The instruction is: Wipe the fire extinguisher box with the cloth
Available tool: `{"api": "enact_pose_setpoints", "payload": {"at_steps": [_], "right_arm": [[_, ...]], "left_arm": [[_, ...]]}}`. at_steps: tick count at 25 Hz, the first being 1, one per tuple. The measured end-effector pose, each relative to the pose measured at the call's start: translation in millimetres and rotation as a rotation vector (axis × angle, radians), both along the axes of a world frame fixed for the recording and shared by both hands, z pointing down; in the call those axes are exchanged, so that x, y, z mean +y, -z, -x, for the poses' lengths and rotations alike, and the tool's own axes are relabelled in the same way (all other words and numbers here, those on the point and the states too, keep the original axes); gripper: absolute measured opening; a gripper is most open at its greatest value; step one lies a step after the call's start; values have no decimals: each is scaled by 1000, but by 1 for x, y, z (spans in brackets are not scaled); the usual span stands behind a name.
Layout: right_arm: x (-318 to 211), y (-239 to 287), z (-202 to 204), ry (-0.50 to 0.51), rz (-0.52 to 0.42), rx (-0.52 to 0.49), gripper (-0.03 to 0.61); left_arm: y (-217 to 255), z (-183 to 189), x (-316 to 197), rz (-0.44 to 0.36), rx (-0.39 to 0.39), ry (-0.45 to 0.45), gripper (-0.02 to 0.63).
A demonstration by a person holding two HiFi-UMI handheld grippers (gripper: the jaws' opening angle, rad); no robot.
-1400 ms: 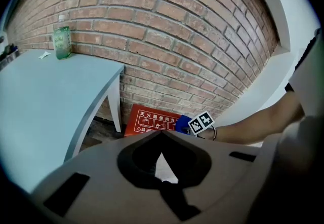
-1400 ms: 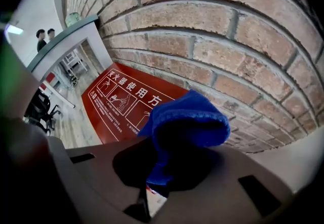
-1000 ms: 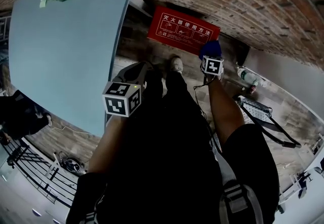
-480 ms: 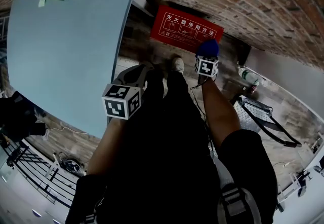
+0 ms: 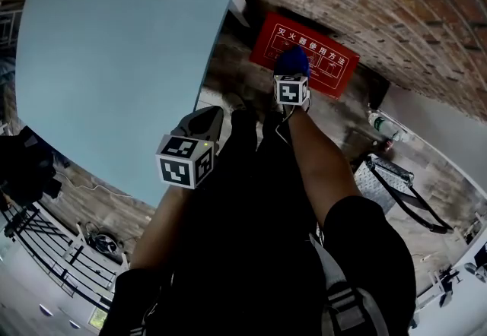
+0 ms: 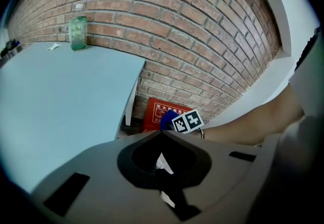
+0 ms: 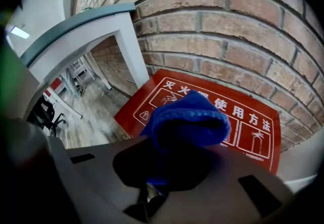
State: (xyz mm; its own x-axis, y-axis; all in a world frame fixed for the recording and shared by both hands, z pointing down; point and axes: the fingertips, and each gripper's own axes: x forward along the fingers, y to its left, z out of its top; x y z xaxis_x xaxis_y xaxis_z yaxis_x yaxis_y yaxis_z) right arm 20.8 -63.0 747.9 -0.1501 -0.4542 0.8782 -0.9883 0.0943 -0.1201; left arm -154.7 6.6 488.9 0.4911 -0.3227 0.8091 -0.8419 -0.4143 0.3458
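Cloth and box both sit ahead of your feet, so start at your own hands. Nearest you, the left gripper [image 6: 163, 138] hangs by your leg with its jaws closed together and nothing between them. It has no part in the wipe right now.

Further out, your right gripper [image 7: 174, 153] is clenched on the blue cloth [image 7: 188, 119]. Most of it bulges forward past the jaw tips in a rounded wad. It hangs right in front of the red fire extinguisher box [image 7: 250, 132], but I can't tell whether it touches the face.

The box sits low at the foot of the brick wall [image 7: 228, 15], just beside the leg of the pale blue table [image 5: 114, 61]. Its long axis runs sideways along the wall, and its printed face points out from the bricks and up toward you.

I'd watch three things:
- **Losing the cloth:** only its tail looks pinched, so a hard drag across the face could pull it free.
- **Scraping the face:** if you press too deep, the bare jaws may scrape the paint.
- **Moving the box:** if it only leans on the wall, a sideways push could slide it, and a wide stroke toward the table could strike the leg.
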Motion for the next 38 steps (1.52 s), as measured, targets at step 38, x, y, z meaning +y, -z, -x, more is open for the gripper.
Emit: {"api": "enact_pose_setpoints", "payload": {"at_steps": [38], "right_arm": [[3,306,-89,-177,-504,-132,46]], "left_arm": [[89,-133,-84,-296,193,-212,-3]]}}
